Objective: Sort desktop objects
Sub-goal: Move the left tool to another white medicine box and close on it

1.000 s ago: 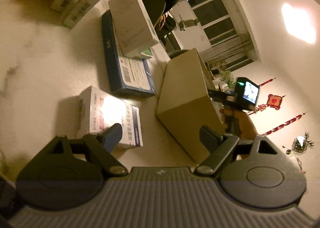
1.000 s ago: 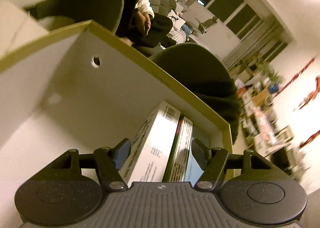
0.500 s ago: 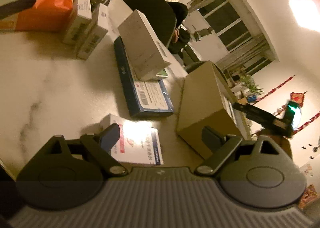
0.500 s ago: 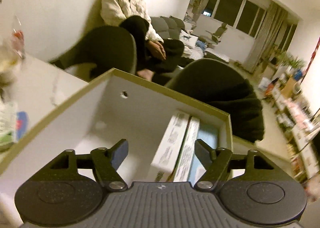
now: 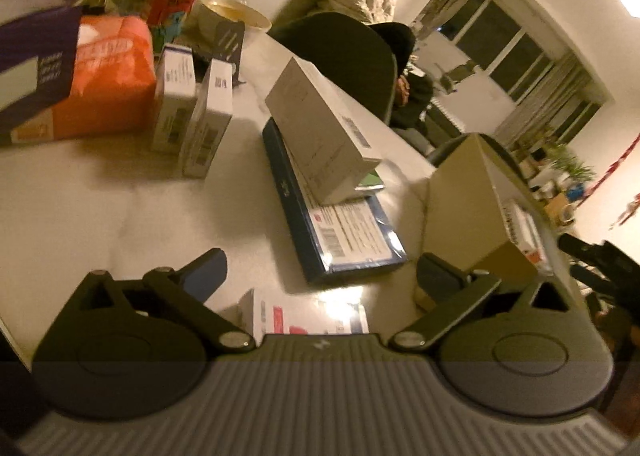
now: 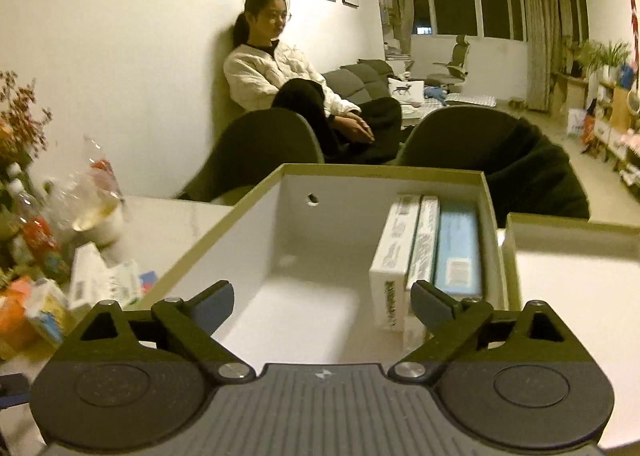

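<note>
Left gripper [image 5: 320, 276] hangs over the pale table [image 5: 80, 207], jaws spread wide and holding nothing, and right under it lies a small white box with red print [image 5: 308, 316], partly hidden by the gripper body. Just beyond that, a flat blue box [image 5: 340, 232] lies on the table with a white carton [image 5: 320, 127] resting tilted on top of it, a sliver of something green peeking out beneath. Further back stand two small white boxes [image 5: 196, 115] side by side, next to an orange pack [image 5: 104, 91], and behind those a blurry clutter of bags and wrapping. Off to the right, the cardboard bin [image 5: 468, 211] stands near the table edge. Now the right gripper [image 6: 322, 306], also spread open and empty, is poised just above that open bin [image 6: 256, 215], looking into its white interior. Three boxes stand on edge, pressed together against the bin's right wall: a white box [image 6: 390, 260], a second narrow white one [image 6: 424, 244] touching it, and a light blue box [image 6: 458, 252] hard against the wall. The rest of the bin floor is bare. A person in a white top [image 6: 280, 71] sits against the far wall behind two dark chairs.
</note>
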A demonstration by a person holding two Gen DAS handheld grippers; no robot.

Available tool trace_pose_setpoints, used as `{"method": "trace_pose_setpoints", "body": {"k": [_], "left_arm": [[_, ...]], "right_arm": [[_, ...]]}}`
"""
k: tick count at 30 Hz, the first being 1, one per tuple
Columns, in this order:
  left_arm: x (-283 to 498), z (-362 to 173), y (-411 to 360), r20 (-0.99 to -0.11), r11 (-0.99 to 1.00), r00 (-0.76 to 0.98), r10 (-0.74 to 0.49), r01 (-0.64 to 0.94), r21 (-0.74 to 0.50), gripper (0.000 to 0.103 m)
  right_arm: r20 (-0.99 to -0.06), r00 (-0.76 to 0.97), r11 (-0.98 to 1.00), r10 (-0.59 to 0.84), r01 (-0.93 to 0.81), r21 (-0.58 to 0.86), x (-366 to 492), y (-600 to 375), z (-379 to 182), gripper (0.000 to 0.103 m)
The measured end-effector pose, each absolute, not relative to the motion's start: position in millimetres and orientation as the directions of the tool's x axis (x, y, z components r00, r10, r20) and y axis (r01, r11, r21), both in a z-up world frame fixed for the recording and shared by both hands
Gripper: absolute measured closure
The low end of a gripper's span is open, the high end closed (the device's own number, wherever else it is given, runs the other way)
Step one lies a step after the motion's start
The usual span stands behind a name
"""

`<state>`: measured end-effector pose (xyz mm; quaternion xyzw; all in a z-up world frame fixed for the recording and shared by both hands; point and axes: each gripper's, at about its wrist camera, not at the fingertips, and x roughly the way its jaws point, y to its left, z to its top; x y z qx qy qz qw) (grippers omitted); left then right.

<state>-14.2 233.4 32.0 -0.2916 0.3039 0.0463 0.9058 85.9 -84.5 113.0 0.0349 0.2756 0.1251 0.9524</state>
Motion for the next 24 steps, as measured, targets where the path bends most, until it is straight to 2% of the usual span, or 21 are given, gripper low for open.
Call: {"method": "trace_pose_setpoints", "body": {"k": [4, 7, 19, 24], "left_arm": [[2.9, 37.5, 229.3, -0.607, 0.829, 0.793, -0.051, -0.305, -0.469, 0.000], [12.9, 44.6, 225.9, -0.621, 0.829, 0.784, -0.015, -0.338, -0.447, 0.000], [63.0, 55.1, 210.1, -0.645, 0.851, 0.755, 0.118, -0.412, -0.327, 0.000], [82.3, 54.1, 202.8, -0.630, 0.846, 0.751, 0.197, -0.456, -0.278, 0.001]], "right_arm": [[-0.492, 0.820, 0.956, 0.292, -0.241, 0.167, 78.7, -80.7, 112.1, 0.006], [-0.472, 0.820, 0.946, 0.324, -0.268, 0.183, 83.1, -80.3, 108.0, 0.001], [-0.430, 0.820, 0.926, 0.377, -0.317, 0.207, 84.1, -88.0, 96.6, 0.001], [-0.407, 0.783, 0.874, 0.470, -0.349, 0.339, 90.2, -101.5, 87.7, 0.001]]}}
